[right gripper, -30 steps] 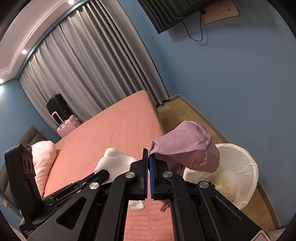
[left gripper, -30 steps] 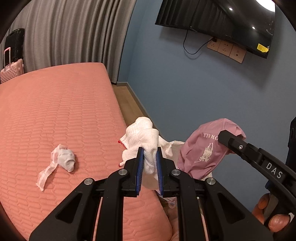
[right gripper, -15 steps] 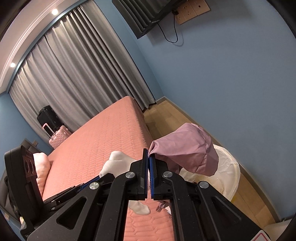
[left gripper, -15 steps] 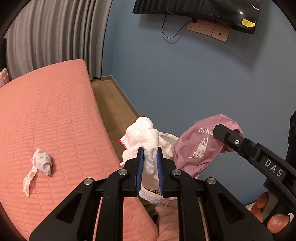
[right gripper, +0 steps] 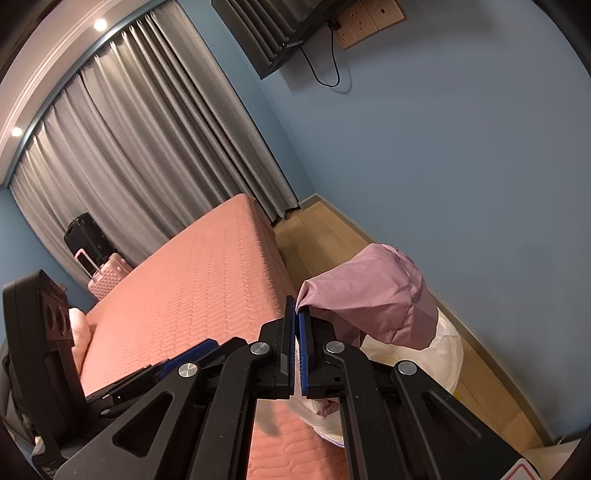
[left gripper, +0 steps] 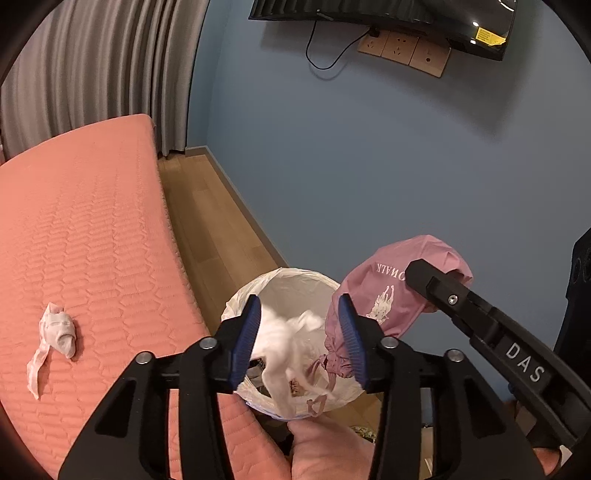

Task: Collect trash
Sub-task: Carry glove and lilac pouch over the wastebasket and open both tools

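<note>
the left gripper (left gripper: 301,339) hangs right over the lined trash bin (left gripper: 280,280), its blue-padded jaws spread wide with nothing between them. a white crumpled cloth (left gripper: 284,350) shows blurred in the gap below, inside the mouth of the white bin liner, among other scraps. the bin stands on the wooden floor (left gripper: 207,225), tight against the corner of the bed with its salmon quilted cover (left gripper: 85,236)

to the right, the right gripper (right gripper: 297,314) has its jaws pinched together on the edge of a mauve drawstring bag (right gripper: 376,295). the bag carries pale printed lettering and a small figure, and hangs down beside and partly over the rim of the bin, its gathered cord end dangling at the liner's edge

one more piece of trash lies on the bed, well apart from the bin: a small white wad with a trailing strip (left gripper: 55,332), left on the cover

behind it all are grey curtains (right gripper: 147,147), a blue wall (left gripper: 369,166) with a wall-mounted tv (left gripper: 388,14), and a pink suitcase (right gripper: 107,277) by the far side of the bed
</note>
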Demonstrator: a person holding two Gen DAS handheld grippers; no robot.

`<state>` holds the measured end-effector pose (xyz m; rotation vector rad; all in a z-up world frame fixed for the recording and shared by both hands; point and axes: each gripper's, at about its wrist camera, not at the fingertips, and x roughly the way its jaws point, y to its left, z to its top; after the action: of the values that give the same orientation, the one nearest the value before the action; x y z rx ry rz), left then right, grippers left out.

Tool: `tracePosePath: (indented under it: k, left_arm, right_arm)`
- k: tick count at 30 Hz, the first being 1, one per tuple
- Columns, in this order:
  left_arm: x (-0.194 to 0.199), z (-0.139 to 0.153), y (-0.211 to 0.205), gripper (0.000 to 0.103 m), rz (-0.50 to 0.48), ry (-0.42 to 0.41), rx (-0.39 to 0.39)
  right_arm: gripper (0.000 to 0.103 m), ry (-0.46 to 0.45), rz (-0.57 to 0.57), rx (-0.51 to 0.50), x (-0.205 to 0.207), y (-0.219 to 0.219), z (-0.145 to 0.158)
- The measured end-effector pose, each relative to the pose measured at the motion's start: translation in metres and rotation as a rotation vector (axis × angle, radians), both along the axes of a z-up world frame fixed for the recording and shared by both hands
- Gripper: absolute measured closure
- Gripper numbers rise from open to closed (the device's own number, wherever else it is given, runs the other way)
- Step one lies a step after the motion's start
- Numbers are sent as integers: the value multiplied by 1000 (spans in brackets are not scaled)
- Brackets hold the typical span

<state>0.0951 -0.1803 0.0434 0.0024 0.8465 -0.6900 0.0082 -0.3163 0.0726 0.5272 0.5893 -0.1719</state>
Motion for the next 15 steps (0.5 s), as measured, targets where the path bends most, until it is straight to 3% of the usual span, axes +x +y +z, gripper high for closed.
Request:
tracePosePath:
  k: [2,4,15]
  left_arm:
    - [0,1,-1,49,8,-6,0]
    - [0,-1,0,48,14,-6,8]
    - [0,-11,14,48,54,10,23]
  right_arm:
    - [100,4,-1,-3,1,-1,-1]
    - [95,6,-6,-8,1,-1,-2]
    - [94,15,18,-5,4,8,-8]
